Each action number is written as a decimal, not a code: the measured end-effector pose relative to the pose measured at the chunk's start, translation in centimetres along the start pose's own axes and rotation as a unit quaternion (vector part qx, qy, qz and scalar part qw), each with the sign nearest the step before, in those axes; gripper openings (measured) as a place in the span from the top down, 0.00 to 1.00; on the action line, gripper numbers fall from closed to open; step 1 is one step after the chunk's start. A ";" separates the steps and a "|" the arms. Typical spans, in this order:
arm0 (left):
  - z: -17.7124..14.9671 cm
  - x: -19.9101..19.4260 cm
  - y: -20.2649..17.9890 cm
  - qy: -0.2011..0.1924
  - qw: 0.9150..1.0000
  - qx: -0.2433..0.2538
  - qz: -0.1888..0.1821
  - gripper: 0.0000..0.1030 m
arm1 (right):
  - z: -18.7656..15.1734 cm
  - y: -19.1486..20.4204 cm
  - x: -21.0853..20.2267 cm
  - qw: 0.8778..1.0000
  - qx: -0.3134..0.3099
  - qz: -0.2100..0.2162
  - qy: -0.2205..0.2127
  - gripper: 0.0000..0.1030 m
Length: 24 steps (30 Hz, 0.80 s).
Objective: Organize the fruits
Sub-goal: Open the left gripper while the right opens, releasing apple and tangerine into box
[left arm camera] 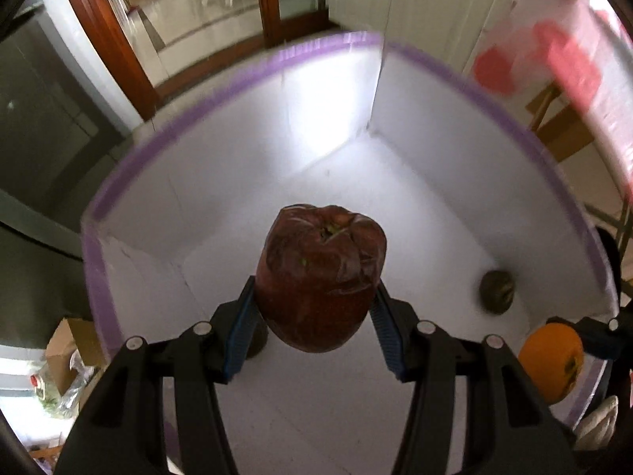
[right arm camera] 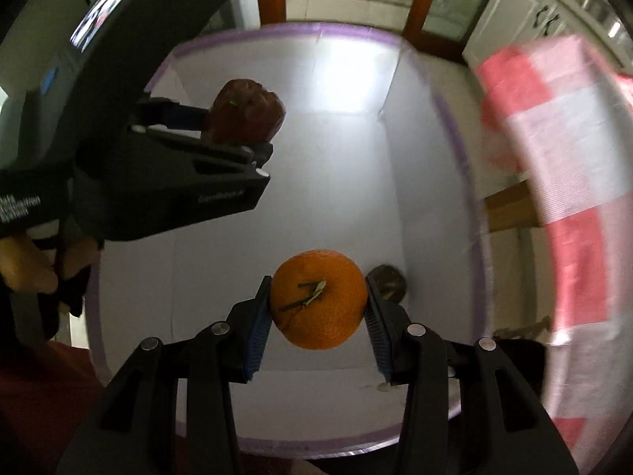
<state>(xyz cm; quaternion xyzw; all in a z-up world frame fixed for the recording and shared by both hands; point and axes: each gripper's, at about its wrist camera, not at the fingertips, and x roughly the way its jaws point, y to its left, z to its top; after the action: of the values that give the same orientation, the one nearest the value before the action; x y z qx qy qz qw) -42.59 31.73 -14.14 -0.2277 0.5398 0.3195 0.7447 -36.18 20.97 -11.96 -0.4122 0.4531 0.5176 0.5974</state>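
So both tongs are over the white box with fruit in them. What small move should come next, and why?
Probably lower both a little further, then release. The left tongs grip a dark red wrinkled fruit and the right tongs a round orange citrus, both above the floor of the purple-rimmed white box, where a small dark green fruit already lies.

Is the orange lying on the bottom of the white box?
No, the orange is pinched between the right gripper's blue pads, held above the white box floor.
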 end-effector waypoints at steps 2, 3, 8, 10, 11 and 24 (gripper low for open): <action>-0.2 0.7 0.2 0.020 1.000 0.000 0.001 0.47 | -0.2 -0.2 0.7 1.000 0.003 0.006 0.012 0.57; 0.0 0.8 0.1 0.024 1.000 0.000 0.000 0.47 | -0.3 -0.2 0.9 1.000 0.005 0.009 0.017 0.57; 0.5 1.2 -0.4 0.044 0.999 0.005 0.004 0.47 | -0.7 -0.4 1.2 0.999 0.012 0.020 0.025 0.56; 0.3 1.3 -0.6 0.049 0.999 0.008 0.004 0.46 | -0.7 -0.5 0.6 1.000 0.016 0.021 0.016 0.54; 0.3 1.3 -0.6 0.050 0.999 0.007 0.003 0.46 | -0.6 -0.9 0.4 1.000 0.018 0.022 0.011 0.49; 2.9 -5.6 -1.2 -0.094 0.995 -0.020 0.029 0.19 | -0.5 -2.8 -7.4 0.993 0.030 0.018 -0.108 0.29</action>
<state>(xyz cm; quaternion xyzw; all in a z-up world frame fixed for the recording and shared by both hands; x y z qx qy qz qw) -41.02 31.55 -7.89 -0.1958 0.4676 0.3714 0.7778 -33.89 18.32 -4.90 -0.3274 0.4082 0.5561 0.6457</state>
